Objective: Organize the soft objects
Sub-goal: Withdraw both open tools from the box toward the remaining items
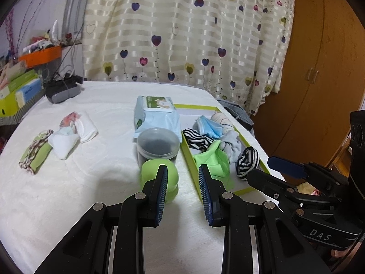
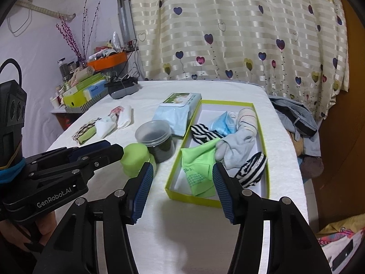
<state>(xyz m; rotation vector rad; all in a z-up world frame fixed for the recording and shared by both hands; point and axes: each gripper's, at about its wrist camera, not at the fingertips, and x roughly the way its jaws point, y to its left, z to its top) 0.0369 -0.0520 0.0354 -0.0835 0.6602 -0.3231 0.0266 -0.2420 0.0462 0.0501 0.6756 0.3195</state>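
Both grippers hover above the white-covered table: the left gripper has its jaws partly apart with nothing between them, and the right gripper has its jaws spread wide and empty over the near end of the box. From left to right lie a green patterned cloth, white socks, a wet-wipes pack behind a clear jar and a green container. Rightmost stands the lime-edged box, holding a green cloth, striped socks, grey socks and a blue mask.
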